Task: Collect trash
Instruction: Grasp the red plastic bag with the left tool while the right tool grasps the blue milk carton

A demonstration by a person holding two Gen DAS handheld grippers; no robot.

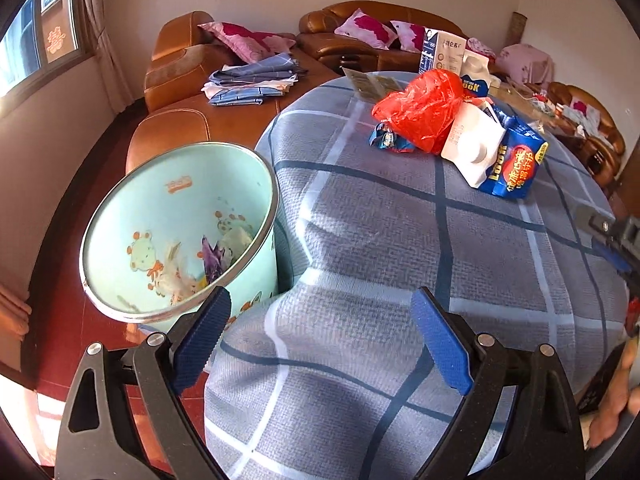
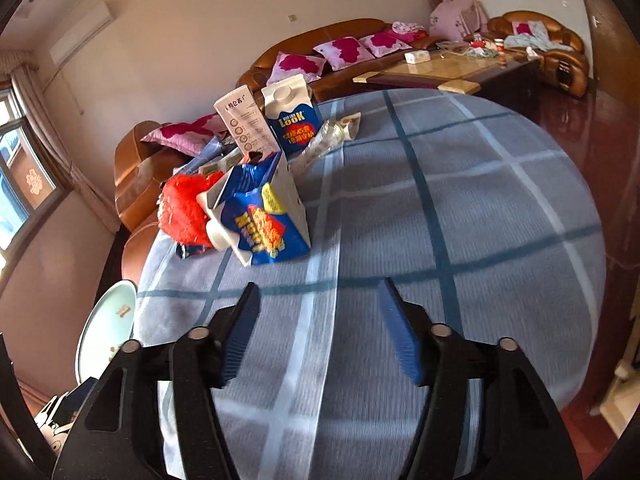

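Both hand-held grippers, left [image 1: 320, 300] & right [image 2: 318, 290], jaws apart, empty, over desk [image 1: 360, 220]; bin [image 1: 180, 232] at left, cartons [image 1: 492, 156] upper right.

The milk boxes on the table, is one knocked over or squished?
Yes. The nearer blue carton lies tipped on its side, dented, leaning against the red bag. The carton behind it stands upright. A crumpled wrapper sits beside the bag.

Only partly seen in the right wrist view: the light blue bin [image 2: 106, 328], cut by the table edge [image 2: 140, 300]. Blurred there, the checked cloth [image 2: 360, 360] near the fingers. Half hidden under the red plastic bag [image 1: 420, 114]: a small blue wrapper [image 1: 384, 138]. Unreadable, the scraps inside the bin [image 1: 212, 260].
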